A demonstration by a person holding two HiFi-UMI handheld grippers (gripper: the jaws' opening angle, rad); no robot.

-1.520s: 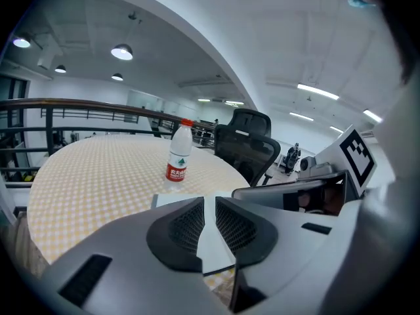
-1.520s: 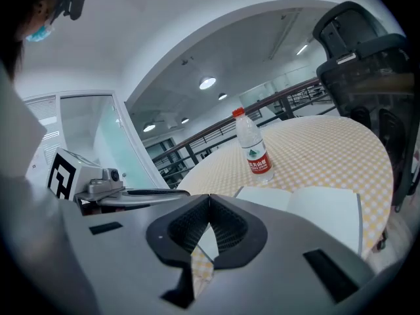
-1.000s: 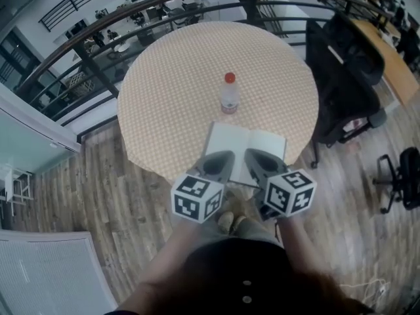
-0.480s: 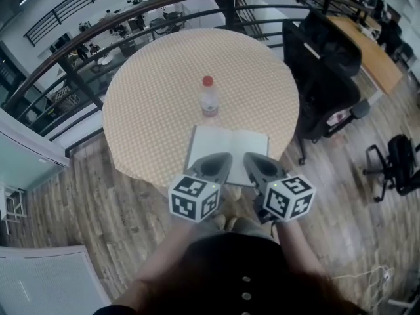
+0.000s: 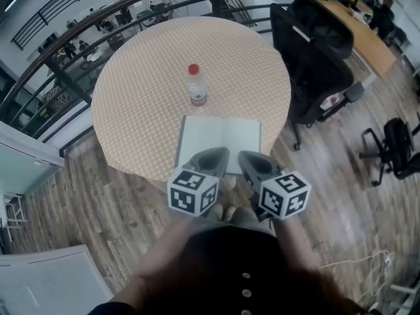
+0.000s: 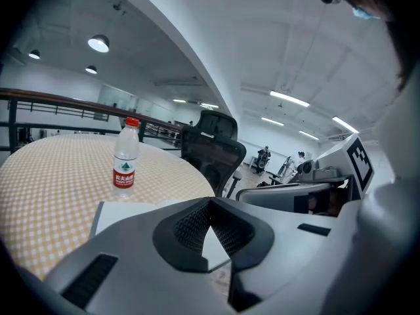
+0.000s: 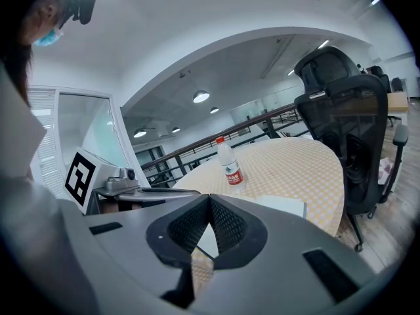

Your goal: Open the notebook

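A white notebook (image 5: 220, 135) lies flat, pale face up, at the near edge of the round checked table (image 5: 144, 97). It also shows low in the left gripper view as the notebook (image 6: 128, 210) and in the right gripper view as the notebook (image 7: 283, 205). My left gripper (image 5: 222, 152) and right gripper (image 5: 243, 156) hover side by side at the notebook's near edge, both shut and empty. The left gripper (image 6: 210, 201) has its tips together, and so does the right gripper (image 7: 210, 197). Neither touches the notebook.
A clear water bottle with a red cap (image 5: 195, 86) stands just beyond the notebook. A black office chair (image 5: 315, 51) stands close to the table's right side and another chair (image 5: 400, 146) farther right. A dark railing (image 5: 59, 71) curves behind the table.
Both grippers have drawn back a little toward me, from over the notebook's near part to its near edge. Their jaws stay shut. Notebook and bottle have not moved on the table.
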